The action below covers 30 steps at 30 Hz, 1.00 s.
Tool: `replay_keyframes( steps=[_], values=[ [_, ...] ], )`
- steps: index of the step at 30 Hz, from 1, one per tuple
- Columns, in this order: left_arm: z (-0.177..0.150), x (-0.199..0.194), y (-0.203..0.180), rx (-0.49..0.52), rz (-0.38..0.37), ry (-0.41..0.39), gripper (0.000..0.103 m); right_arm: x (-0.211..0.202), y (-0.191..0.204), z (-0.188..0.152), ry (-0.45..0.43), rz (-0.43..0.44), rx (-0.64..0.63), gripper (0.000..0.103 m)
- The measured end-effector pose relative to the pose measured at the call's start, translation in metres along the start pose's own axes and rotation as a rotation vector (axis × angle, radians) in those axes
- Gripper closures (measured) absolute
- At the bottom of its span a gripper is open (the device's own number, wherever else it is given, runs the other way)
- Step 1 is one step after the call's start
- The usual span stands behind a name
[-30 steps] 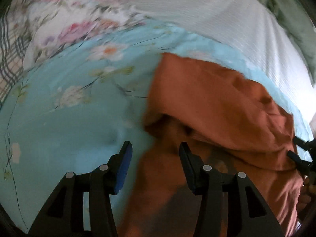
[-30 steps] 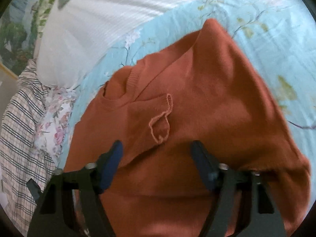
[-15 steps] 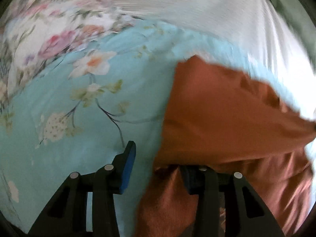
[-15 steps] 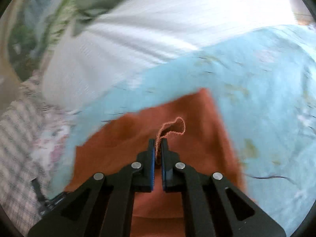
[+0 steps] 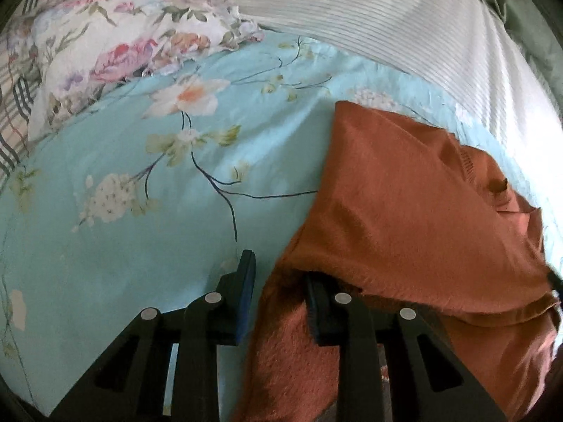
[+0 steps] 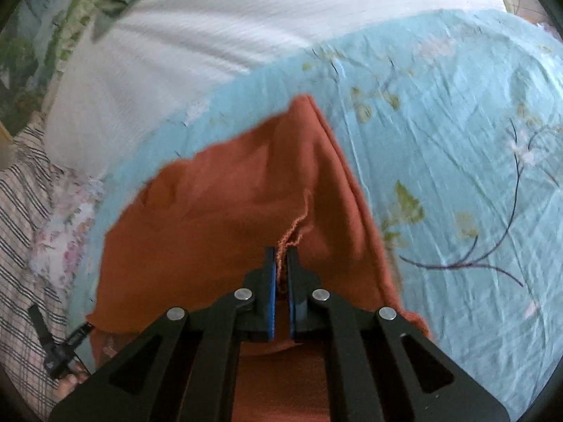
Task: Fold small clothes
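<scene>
Sweater, rust-orange, lies on the blue floral bed cover, its far corner just short of the white striped blanket along the bed's far edge. Your right claw is clenched on a frayed hem edge of the sweater, the knit pinched between the blue pads and pulled up into a peak. Your left claw has just been closing, and the sweater's left edge sits between its jaws; one finger is tucked under the upper layer, the other stands on bare cover, and the pads do not press yet, so that side is not gripped. From the right wrist view your left claw shows at the sweater's near left corner. How far along? One layer already lies doubled over another, so a fold looks under way, but the shape is loose and lopsided. You've got the left grip to finish, the fold to lay flat, and likely another fold to go.
</scene>
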<state>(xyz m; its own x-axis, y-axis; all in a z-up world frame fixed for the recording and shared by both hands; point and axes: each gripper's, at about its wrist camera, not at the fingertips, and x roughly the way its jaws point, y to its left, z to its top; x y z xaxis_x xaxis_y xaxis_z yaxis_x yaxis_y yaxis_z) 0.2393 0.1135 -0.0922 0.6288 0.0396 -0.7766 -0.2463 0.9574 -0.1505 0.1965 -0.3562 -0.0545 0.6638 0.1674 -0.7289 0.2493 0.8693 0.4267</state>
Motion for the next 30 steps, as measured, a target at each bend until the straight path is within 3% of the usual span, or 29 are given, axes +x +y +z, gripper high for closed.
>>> replay_keyframes(
  steps=[2,4,6,9,10,13,16,19,20,21,22,26,30],
  values=[
    [0.000,-0.001,0.002,-0.006,-0.009,0.004,0.074,-0.002,-0.001,-0.002,0.008,-0.026,0.014,0.097],
    [-0.001,-0.001,0.001,-0.002,-0.007,0.005,0.074,-0.021,0.004,-0.001,-0.076,-0.104,0.012,0.094],
    [-0.001,0.000,0.000,-0.004,-0.005,0.007,0.074,-0.034,0.012,0.001,-0.128,-0.089,-0.008,0.094],
    [-0.001,0.002,0.001,-0.009,-0.006,0.013,0.074,-0.021,0.033,0.002,-0.045,0.034,-0.079,0.094],
    [-0.001,0.002,0.001,-0.008,-0.006,0.014,0.074,-0.010,0.038,0.001,-0.008,0.043,-0.100,0.094],
    [0.000,0.002,0.003,-0.019,-0.020,0.020,0.074,0.016,0.032,-0.003,0.091,-0.033,-0.114,0.094],
    [0.002,0.000,0.007,-0.034,-0.049,0.031,0.072,0.004,0.008,-0.003,0.085,0.011,-0.029,0.096],
    [0.000,-0.009,0.009,-0.010,-0.080,0.032,0.072,-0.030,-0.002,-0.008,0.037,0.014,-0.034,0.091],
    [-0.003,-0.014,0.010,0.005,-0.093,0.032,0.072,-0.044,-0.008,-0.011,0.026,0.025,-0.034,0.080],
    [-0.006,-0.019,0.012,0.018,-0.103,0.034,0.071,-0.050,-0.010,-0.013,0.021,0.031,-0.033,0.062],
    [-0.009,-0.024,0.014,0.027,-0.109,0.036,0.068,-0.061,-0.018,-0.019,0.013,0.039,-0.029,0.055],
    [-0.030,-0.040,0.028,0.045,-0.170,0.086,0.059,-0.093,-0.047,-0.036,0.007,0.015,-0.021,0.052],
    [-0.056,-0.052,0.040,0.045,-0.294,0.150,0.057,-0.105,-0.078,-0.061,0.083,0.046,0.017,0.052]
  ],
)
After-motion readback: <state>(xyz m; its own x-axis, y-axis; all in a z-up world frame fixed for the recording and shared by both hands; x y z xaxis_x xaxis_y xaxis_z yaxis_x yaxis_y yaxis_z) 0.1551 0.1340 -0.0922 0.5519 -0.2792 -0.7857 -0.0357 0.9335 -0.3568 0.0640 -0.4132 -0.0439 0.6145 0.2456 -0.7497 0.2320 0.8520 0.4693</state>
